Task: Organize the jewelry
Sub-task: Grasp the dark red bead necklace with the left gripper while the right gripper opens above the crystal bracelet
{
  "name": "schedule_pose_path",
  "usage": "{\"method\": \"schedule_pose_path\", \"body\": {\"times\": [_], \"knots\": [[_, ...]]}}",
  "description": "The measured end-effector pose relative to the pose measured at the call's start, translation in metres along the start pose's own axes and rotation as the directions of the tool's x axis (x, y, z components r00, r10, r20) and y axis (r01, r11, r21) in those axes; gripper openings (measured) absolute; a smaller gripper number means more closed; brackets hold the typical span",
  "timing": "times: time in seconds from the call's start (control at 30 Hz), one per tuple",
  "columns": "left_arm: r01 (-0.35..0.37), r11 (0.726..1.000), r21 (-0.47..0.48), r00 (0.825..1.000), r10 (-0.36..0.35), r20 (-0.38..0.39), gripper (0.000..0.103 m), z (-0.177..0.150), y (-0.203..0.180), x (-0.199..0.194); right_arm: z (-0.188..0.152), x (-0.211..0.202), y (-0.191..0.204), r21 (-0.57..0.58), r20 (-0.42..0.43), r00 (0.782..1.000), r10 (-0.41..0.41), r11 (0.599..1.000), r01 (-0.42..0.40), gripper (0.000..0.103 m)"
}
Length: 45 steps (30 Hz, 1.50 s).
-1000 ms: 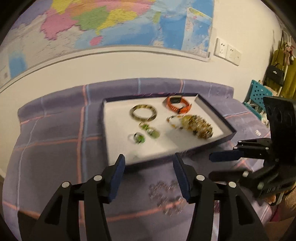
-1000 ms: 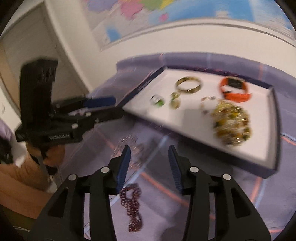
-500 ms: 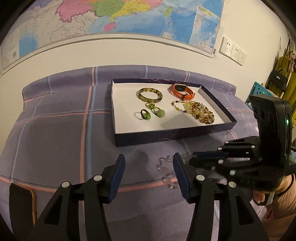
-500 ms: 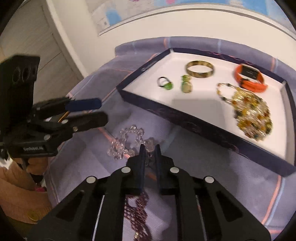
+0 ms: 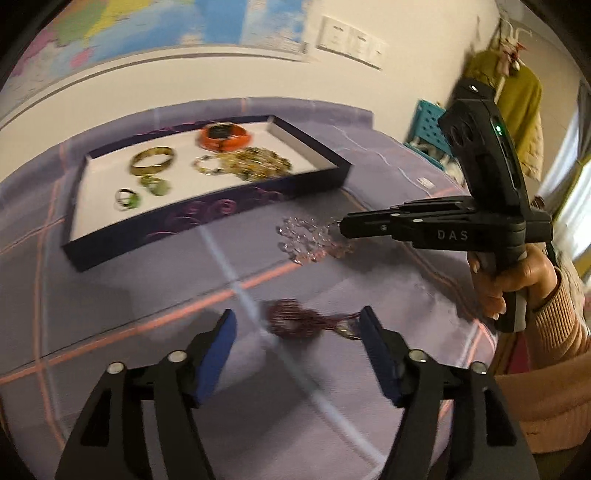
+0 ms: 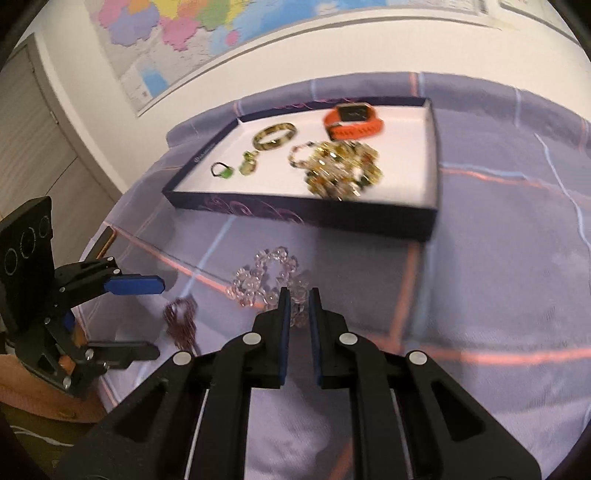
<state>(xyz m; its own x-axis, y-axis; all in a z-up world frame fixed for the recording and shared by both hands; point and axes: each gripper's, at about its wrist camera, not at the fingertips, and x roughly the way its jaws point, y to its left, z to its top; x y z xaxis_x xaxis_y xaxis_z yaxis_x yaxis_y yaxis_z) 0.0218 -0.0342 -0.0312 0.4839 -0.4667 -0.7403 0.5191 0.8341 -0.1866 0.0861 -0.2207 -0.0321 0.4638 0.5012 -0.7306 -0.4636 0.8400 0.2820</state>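
A clear crystal bead bracelet (image 6: 267, 280) lies on the purple cloth in front of the dark box; it also shows in the left wrist view (image 5: 312, 240). My right gripper (image 6: 297, 297) is shut on the near edge of this bracelet; in the left wrist view the right gripper (image 5: 343, 225) comes in from the right. A dark red bead bracelet (image 5: 295, 323) lies between the tips of my open left gripper (image 5: 297, 325). The box (image 6: 434, 158) holds an orange watch (image 6: 352, 120), a bangle (image 6: 274, 136), a yellow bead necklace (image 6: 340, 168) and two green rings (image 6: 236, 170).
The table carries a purple checked cloth (image 6: 498, 258). A wall with a map (image 6: 192, 33) stands behind it. The table's near edge drops off at the left in the right wrist view. A blue crate (image 5: 430, 127) and hanging clothes (image 5: 517, 99) are at the far right.
My left gripper has swung right and down over the dark red bracelet. My right gripper stays shut and now pinches the crystal bracelet's edge.
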Motion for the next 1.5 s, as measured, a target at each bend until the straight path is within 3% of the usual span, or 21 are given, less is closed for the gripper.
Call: {"method": "schedule_pose_path", "body": {"times": [0.13,0.27,0.37,0.43,0.63,0.7,0.8,1.03,1.13,1.3,1.43,1.47,1.5], "knots": [[-0.013,0.999,0.030,1.000,0.013,-0.025,0.070,-0.001,-0.009,0.010,-0.009,-0.006,-0.005,0.022,0.011,1.000,0.010,1.000,-0.010,0.014],[-0.027,0.996,0.083,0.999,0.030,-0.037,0.084,0.002,-0.019,0.017,-0.009,-0.004,-0.002,0.026,0.016,1.000,0.013,1.000,-0.013,0.014],[-0.079,0.987,0.138,0.995,0.086,-0.046,0.084,0.001,-0.028,0.024,-0.008,-0.003,-0.001,0.028,0.020,1.000,0.021,0.999,-0.022,0.018],[-0.111,0.982,0.153,0.992,0.119,-0.040,0.079,0.001,-0.031,0.026,-0.009,-0.003,-0.001,0.026,0.021,0.999,0.024,0.999,-0.024,0.019],[-0.160,0.979,0.124,0.987,0.162,-0.010,0.040,0.002,-0.021,0.019,-0.010,-0.004,-0.001,0.028,0.024,0.999,0.035,0.999,-0.036,0.022],[-0.164,0.981,0.102,0.986,0.165,-0.005,0.025,0.002,-0.015,0.016,-0.009,-0.004,-0.001,0.027,0.024,0.999,0.034,0.999,-0.035,0.022],[-0.144,0.988,0.051,0.990,0.144,-0.003,0.013,0.002,-0.004,0.011,-0.010,-0.004,-0.001,0.024,0.024,0.999,0.034,0.999,-0.034,0.025],[-0.113,0.994,0.001,0.994,0.113,0.001,0.010,0.002,0.003,0.009,-0.005,-0.002,0.005,0.007,0.028,1.000,0.011,1.000,-0.012,0.039],[-0.101,0.995,-0.019,0.995,0.101,0.001,0.010,0.002,0.006,0.009,-0.002,0.001,0.011,-0.021,0.023,0.999,-0.026,0.999,0.026,0.041],[-0.108,0.993,-0.035,0.994,0.109,0.002,0.010,0.003,0.011,0.007,-0.001,0.009,0.028,-0.091,0.008,0.997,-0.079,0.993,0.080,0.053],[-0.116,0.992,-0.051,0.993,0.116,0.002,0.010,0.004,0.015,0.007,-0.001,0.015,0.041,-0.149,0.001,0.991,-0.137,0.979,0.136,0.053],[-0.114,0.992,-0.055,0.993,0.115,0.002,0.010,0.005,0.015,0.007,-0.001,0.016,0.043,-0.162,0.002,0.988,-0.153,0.975,0.151,0.050],[-0.114,0.992,-0.060,0.993,0.115,0.002,0.010,0.005,0.016,0.007,-0.002,0.017,0.045,-0.173,0.004,0.986,-0.169,0.971,0.167,0.039]]}}
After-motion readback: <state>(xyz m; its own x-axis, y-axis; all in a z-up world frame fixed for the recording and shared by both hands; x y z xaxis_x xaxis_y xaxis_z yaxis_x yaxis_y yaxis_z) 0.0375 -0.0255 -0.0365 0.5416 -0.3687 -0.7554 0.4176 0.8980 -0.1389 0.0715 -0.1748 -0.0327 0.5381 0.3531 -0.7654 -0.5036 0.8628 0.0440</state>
